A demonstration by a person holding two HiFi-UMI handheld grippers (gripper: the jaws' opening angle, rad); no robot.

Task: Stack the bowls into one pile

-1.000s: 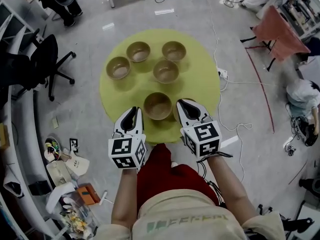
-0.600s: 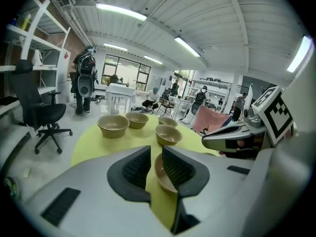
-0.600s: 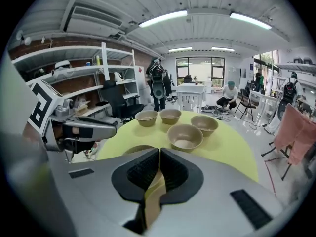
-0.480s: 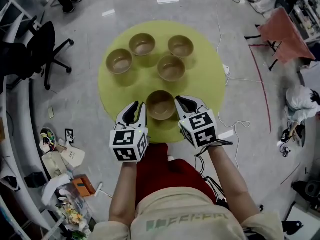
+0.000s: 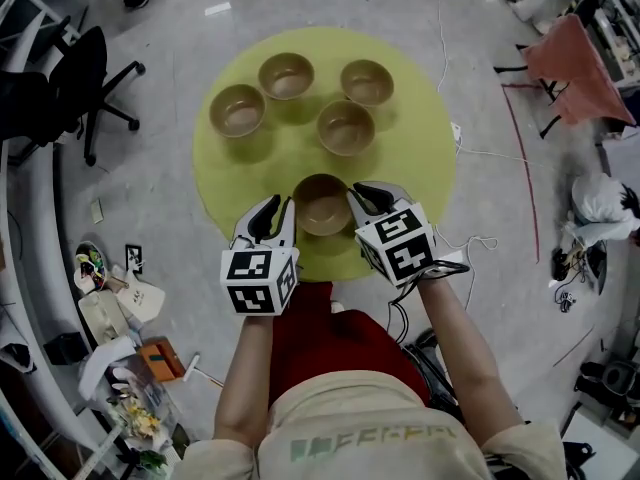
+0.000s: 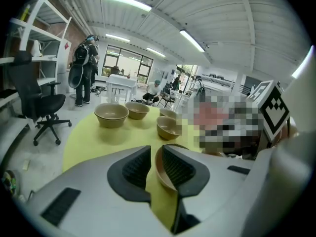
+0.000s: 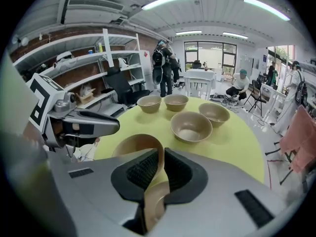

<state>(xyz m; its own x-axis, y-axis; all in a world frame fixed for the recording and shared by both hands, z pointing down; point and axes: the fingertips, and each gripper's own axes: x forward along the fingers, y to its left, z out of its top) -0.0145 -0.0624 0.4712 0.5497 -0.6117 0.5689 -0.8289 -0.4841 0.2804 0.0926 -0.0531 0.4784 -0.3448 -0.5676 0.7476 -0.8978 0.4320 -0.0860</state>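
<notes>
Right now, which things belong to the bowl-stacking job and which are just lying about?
Job: nearest bowl, four farther bowls, yellow table, left tongs, right tongs.
Lying about: office chair, floor cable, red cloth, bags.

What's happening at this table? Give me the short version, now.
A person holds a tool in each hand over a round yellow-green table. The right tool is shut on the rim of the nearest bowl. The left tool is open, with that bowl's opposite rim in its gap. Four other bowls sit apart from one another further back. Nothing is stacked yet.
</notes>
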